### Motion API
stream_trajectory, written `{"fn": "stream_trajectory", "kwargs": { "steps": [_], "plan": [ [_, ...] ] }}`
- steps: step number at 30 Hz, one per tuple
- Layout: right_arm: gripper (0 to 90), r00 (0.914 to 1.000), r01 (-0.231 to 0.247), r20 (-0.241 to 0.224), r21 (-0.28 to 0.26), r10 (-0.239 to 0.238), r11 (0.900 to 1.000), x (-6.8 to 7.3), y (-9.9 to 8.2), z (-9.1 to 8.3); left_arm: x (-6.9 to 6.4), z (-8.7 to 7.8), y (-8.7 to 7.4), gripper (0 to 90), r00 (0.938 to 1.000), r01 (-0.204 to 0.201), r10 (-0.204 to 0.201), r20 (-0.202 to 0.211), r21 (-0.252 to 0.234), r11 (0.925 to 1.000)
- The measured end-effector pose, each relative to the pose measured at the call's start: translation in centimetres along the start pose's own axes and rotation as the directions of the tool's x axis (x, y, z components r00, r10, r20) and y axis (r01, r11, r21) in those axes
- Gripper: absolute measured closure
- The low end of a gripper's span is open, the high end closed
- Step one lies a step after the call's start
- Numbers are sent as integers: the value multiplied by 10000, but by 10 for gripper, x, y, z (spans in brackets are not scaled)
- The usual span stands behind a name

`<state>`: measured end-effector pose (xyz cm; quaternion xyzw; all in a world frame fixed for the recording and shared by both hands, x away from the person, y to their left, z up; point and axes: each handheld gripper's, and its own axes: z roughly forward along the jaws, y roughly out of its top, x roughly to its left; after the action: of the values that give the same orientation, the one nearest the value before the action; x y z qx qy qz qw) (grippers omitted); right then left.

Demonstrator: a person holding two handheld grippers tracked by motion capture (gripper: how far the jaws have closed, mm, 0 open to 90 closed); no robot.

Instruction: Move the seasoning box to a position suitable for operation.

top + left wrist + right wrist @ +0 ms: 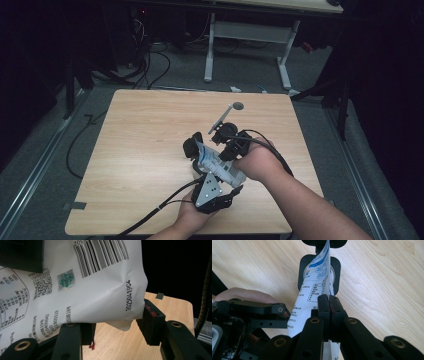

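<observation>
On the wooden table (pixel 150 150) one white printed pouch (pixel 212 159) is shared between two grippers, just right of the table's middle and toward the near edge.

Going left to right in the high view: the left gripper (pixel 212 187) comes in from about 6 o'clock of the pouch, its grey plate on top, and points toward 12 o'clock. In the left gripper view its jaws stand partway closed around the pouch's bulging lower corner (pixel 135 295); the right-hand pad (pixel 151 320) touches that corner, while the other pad is hidden behind the bag, so a firm clamp cannot be confirmed from that side.

The right gripper (pixel 227 145) reaches in from about 3 o'clock. In its own view the jaws are pressed tight together, pinching the pouch's thin flat edge (pixel 324 292).

The pouch's long axis runs roughly from 10 to 4 o'clock in the high view, held off the table over a black device with a round face (pixel 319 272). Both grippers are at the pouch; the right one has the clearer hold on the seam, so any pull or tear would likely run along that edge.

Count: one pouch, two grippers, one black device, one table.
</observation>
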<state>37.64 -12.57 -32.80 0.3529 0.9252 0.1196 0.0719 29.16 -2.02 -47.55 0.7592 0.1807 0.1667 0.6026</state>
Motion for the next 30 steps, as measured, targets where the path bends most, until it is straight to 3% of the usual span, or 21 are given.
{"fn": "stream_trajectory", "kwargs": {
  "steps": [20,30],
  "plan": [
    [898,9998,-103,-183,59,104,9999,2,-10,7,-6,-1,-14,532,9999,-40,38,103,140,9999],
    [898,9995,-163,-253,81,165,9998,2,-17,8,-7,-3,-24,543,9999,122,-126,115,338,9994]
  ]
}}
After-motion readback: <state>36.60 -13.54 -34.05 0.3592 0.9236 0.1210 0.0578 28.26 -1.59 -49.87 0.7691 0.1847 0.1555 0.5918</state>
